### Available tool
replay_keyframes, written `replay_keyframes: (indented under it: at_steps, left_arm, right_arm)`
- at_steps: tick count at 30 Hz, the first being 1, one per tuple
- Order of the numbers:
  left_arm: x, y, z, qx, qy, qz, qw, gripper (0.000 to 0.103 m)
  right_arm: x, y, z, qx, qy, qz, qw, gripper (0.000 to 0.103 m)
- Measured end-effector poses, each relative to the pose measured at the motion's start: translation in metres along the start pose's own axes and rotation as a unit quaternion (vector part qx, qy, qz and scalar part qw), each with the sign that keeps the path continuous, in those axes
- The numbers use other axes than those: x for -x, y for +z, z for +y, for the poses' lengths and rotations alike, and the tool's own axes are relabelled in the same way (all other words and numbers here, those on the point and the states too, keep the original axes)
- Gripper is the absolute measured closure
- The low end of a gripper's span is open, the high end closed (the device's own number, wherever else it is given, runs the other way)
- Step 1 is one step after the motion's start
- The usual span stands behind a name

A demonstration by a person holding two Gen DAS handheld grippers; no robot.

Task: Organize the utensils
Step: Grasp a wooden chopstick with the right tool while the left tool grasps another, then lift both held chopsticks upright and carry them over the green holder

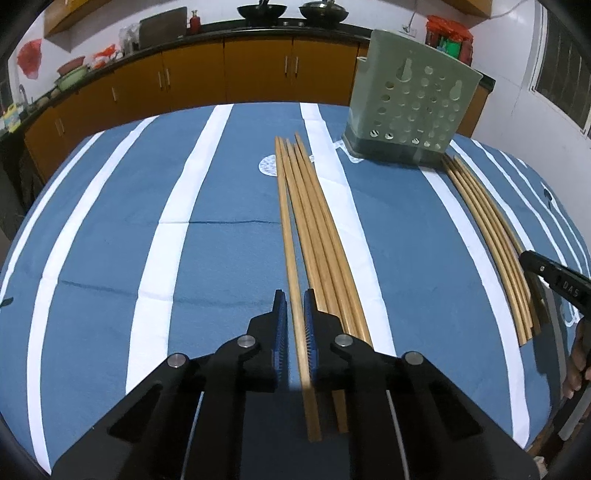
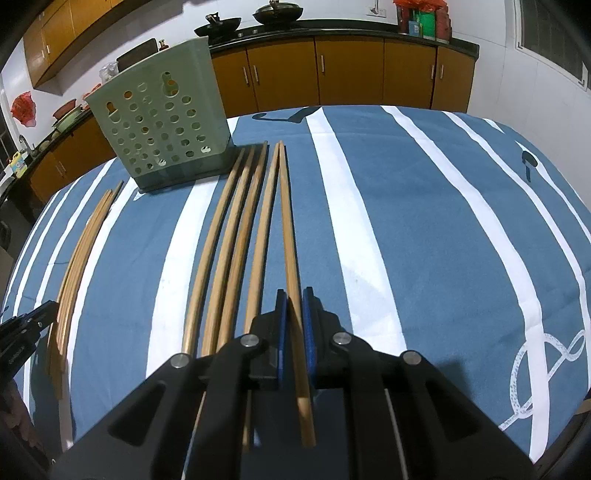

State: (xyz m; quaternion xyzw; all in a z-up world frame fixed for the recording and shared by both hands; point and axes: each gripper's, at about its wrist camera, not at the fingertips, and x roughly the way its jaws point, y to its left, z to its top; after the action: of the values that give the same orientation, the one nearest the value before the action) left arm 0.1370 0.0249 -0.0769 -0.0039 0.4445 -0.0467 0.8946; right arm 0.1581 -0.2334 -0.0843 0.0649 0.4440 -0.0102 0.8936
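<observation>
Two bundles of wooden chopsticks lie on the tabletop (image 1: 110, 240), which is covered by a blue cloth with white stripes. The left tongs (image 1: 294, 295) are narrowed around a single chopstick (image 1: 291, 258), the leftmost of its bundle, with a blue-padded finger close on each side of it near its thick end; whether the pads actually press the wood I cannot tell. The rest of that bundle (image 1: 325, 236) lies just beside it on the right, the sticks side by side and running away toward the far edge.

The right tongs (image 2: 293, 293) are likewise drawn narrow around one chopstick (image 2: 288, 229), the rightmost of the second bundle; its butt end passes back between the fingers. Its neighbours (image 2: 236, 236) lie fanned slightly to the left, their tips close to the holder.

A pale green perforated utensil holder (image 1: 410, 103) stands upright on the cloth at the far side, between the two bundles and slightly behind them, with a darker base tray under it. Each tongs shows at the edge of the other's view, beside the opposite bundle.

Behind the tabletop runs a kitchen counter with orange cabinet doors (image 1: 258, 70), and two dark woks (image 1: 291, 11) sit on the stove.
</observation>
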Motion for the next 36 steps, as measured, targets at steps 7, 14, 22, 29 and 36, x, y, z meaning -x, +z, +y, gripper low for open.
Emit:
replay_keyframes:
  at_steps: [7,14,22,29,36]
  left_arm:
    - [-0.012,0.019,0.015,0.011,0.02,0.001,0.9997,0.095]
    - [-0.024,0.032,0.031,0.02,0.034,-0.017,0.9991,0.095]
    - [-0.021,0.028,0.035,0.028,0.025,-0.019,0.9991,0.095]
    - [-0.018,0.021,0.031,0.021,0.026,-0.018,0.9993,0.095]
    - [0.008,0.037,0.034,0.013,0.022,-0.051,0.9984,0.096]
  right_arm:
    - [-0.01,0.012,-0.001,0.008,-0.013,-0.005,1.0,0.095]
    - [-0.024,0.03,-0.011,0.003,-0.037,-0.024,0.999,0.094]
    - [-0.021,0.026,-0.015,0.007,-0.038,-0.028,0.999,0.093]
    - [-0.015,0.018,-0.014,0.016,-0.04,-0.023,0.999,0.095]
    - [0.02,0.036,-0.02,0.0,-0.025,-0.062,0.998,0.095]
